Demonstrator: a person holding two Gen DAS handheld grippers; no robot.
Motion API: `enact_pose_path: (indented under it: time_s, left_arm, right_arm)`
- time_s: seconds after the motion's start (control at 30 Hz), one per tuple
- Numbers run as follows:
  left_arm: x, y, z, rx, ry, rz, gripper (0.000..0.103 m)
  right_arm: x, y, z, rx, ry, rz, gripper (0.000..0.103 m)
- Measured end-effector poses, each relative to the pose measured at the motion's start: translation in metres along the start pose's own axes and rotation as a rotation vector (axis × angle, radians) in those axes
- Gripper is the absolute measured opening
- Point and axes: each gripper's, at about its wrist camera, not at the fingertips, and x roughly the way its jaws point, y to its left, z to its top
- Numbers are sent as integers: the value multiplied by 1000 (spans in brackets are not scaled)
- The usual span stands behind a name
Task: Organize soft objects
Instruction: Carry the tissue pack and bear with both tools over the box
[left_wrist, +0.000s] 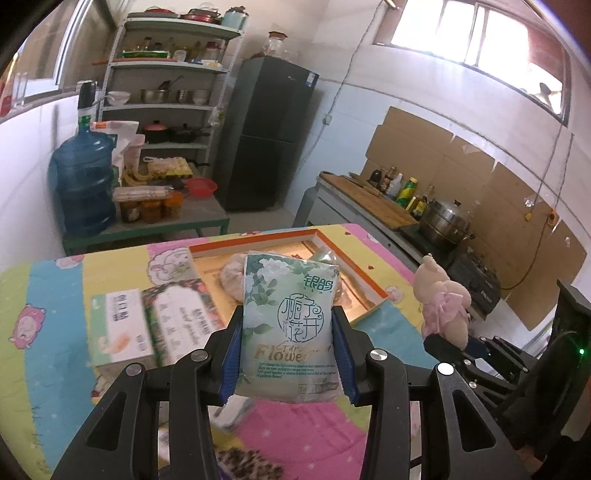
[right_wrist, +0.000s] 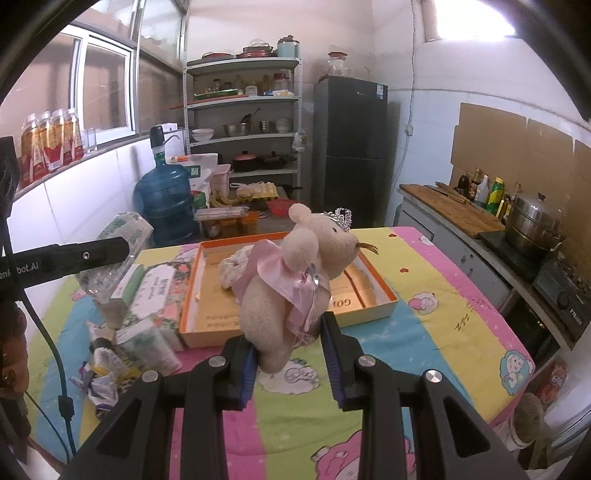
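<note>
- The left gripper (left_wrist: 288, 354) has its 2 fingers closed on a soft tissue pack (left_wrist: 290, 325). The pack stands up tall between the blue pads and is lifted off the bench (left_wrist: 55, 295), likely so it can go into the orange tray (left_wrist: 369, 284).
- The right gripper (right_wrist: 290, 354) holds a plush mouse (right_wrist: 291, 280) by its bottom end. The left finger touches the toy, but I cannot tell if the right finger presses it too (there seems to be a small gap there).
- The mouse hangs in the air in front of the tray, so it looks ready to go in next.
- The tray already has 1 pale fluffy thing (right_wrist: 234, 267) inside, and maybe 1 more bag, half hidden in the left view.
- I count 1 tray, 1 plush mouse and 1 lifted tissue pack.
- About 3 more tissue packs (right_wrist: 155, 295) lie on the bench left of the tray, plus some crumpled wrappers (right_wrist: 103, 373).
</note>
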Motion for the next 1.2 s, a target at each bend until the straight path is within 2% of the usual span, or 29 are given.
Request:
enact_pose_path:
  time_s: [0.37, 0.63, 0.97, 1.2]
  left_arm:
    - [52, -19, 11, -56, 12, 61, 44]
    - [95, -29, 19, -99, 27, 132, 44]
    - [129, -28, 19, -140, 59, 209, 44]
    - [149, -22, 16, -176, 91, 237, 44]
  right_arm:
    - [47, -39, 23, -22, 24, 41, 33]
    - [89, -66, 33, -45, 44, 95, 33]
    - [137, -89, 41, -63, 77, 150, 33]
    - [163, -96, 43, -77, 110, 175, 33]
